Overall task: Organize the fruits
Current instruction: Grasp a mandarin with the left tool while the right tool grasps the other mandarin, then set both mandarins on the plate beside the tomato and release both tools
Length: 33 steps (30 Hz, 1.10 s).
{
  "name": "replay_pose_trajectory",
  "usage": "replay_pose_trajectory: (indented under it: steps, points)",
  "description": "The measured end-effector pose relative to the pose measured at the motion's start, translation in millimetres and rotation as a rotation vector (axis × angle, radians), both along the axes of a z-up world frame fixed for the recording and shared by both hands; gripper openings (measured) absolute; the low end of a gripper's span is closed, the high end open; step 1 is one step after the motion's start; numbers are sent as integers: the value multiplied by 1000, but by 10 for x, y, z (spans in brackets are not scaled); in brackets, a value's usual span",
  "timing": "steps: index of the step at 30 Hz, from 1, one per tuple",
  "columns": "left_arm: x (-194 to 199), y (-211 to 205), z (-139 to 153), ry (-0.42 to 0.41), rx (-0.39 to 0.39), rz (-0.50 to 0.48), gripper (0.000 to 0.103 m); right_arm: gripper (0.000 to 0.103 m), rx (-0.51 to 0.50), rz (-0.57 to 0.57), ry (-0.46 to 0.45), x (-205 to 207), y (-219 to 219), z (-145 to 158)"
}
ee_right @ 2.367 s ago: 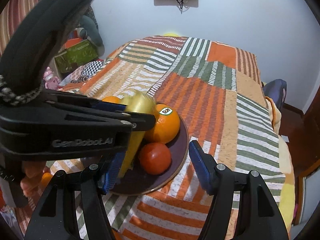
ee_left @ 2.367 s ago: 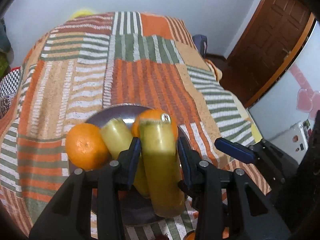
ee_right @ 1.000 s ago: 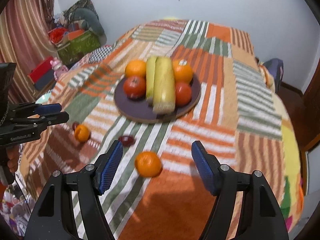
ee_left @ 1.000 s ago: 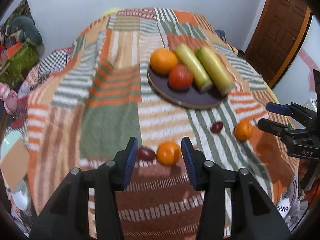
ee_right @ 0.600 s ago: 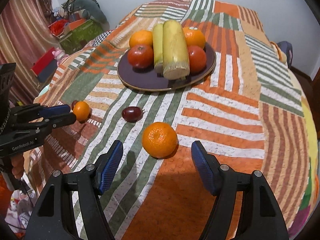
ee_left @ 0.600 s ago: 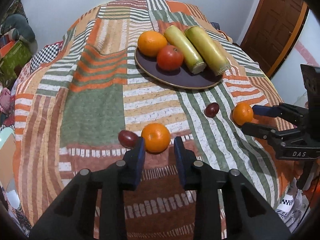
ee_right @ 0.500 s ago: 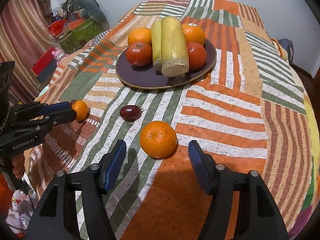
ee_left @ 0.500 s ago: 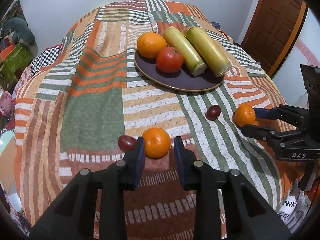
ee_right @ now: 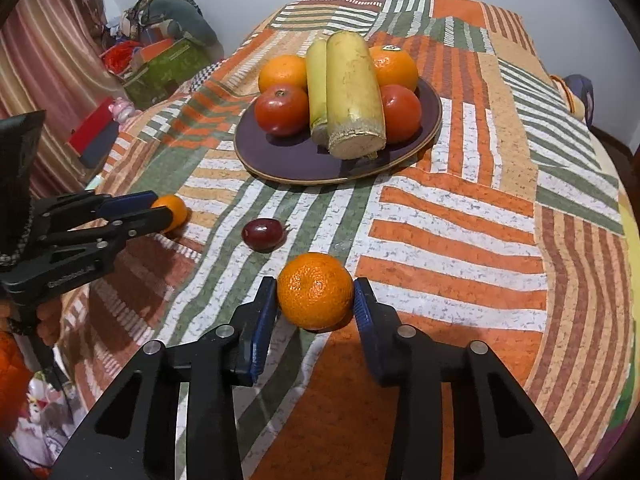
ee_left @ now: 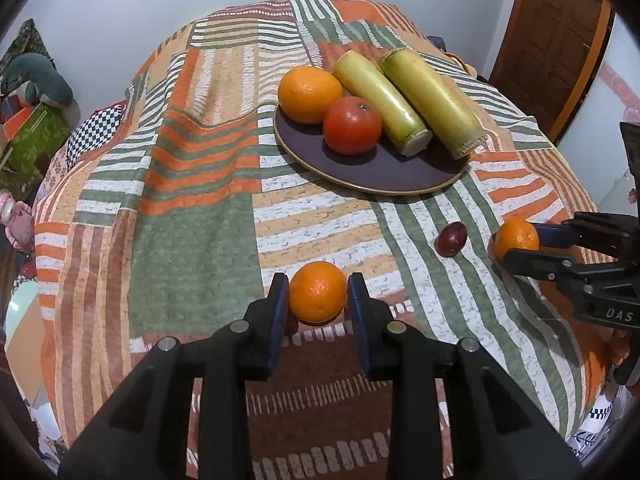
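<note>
A dark plate (ee_left: pixel 400 174) (ee_right: pixel 296 160) on the striped quilt holds oranges, tomatoes and two yellow-green stalks (ee_left: pixel 430 100). My left gripper (ee_left: pixel 318 298) is shut on a small orange (ee_left: pixel 318 296) lying on the quilt; it also shows at the left of the right wrist view (ee_right: pixel 174 208). My right gripper (ee_right: pixel 316 294) is shut on another small orange (ee_right: pixel 316 290), which appears at the right of the left wrist view (ee_left: pixel 516 238). A dark red plum (ee_right: pixel 262 233) (ee_left: pixel 451 238) lies between the two oranges. A second plum is mostly hidden behind my left finger.
The quilt-covered table (ee_left: pixel 192 208) drops off on all sides. Boxes and clutter (ee_right: pixel 164 64) stand on the floor at the left. A wooden door (ee_left: pixel 560 36) is at the far right.
Both grippers drew back from the plate, came down to the near side of the quilt and closed, each on a small orange.
</note>
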<state>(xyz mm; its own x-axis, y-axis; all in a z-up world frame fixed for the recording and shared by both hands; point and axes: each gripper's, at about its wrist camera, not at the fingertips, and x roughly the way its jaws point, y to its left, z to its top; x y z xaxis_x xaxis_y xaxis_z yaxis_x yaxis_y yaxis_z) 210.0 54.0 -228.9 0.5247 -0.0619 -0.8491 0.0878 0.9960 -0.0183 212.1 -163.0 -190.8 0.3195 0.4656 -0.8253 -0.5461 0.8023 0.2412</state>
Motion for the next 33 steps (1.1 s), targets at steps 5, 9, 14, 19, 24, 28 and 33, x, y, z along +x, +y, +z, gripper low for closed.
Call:
replay_pose_trajectory:
  steps: [5, 9, 14, 19, 24, 28, 33]
  points:
    - [31, 53, 24, 7, -29, -3, 29, 36, 23, 5, -13, -21, 47, 76]
    - [18, 94, 126, -18, -54, 1, 23, 36, 34, 18, -44, -7, 144, 181]
    - [53, 104, 298, -59, -67, -14, 15, 36, 43, 28, -65, 70, 289, 265]
    - [81, 90, 276, -36, -52, -55, 34, 36, 54, 38, -69, 130, 405, 281]
    - [97, 68, 66, 0, -7, -84, 45, 36, 47, 40, -62, 164, 446, 244]
    - [134, 82, -90, 30, -11, -83, 35, 36, 41, 41, -61, 199, 484, 233]
    - [164, 133, -63, 5, -50, -65, 33, 36, 34, 36, -60, 275, 512, 212]
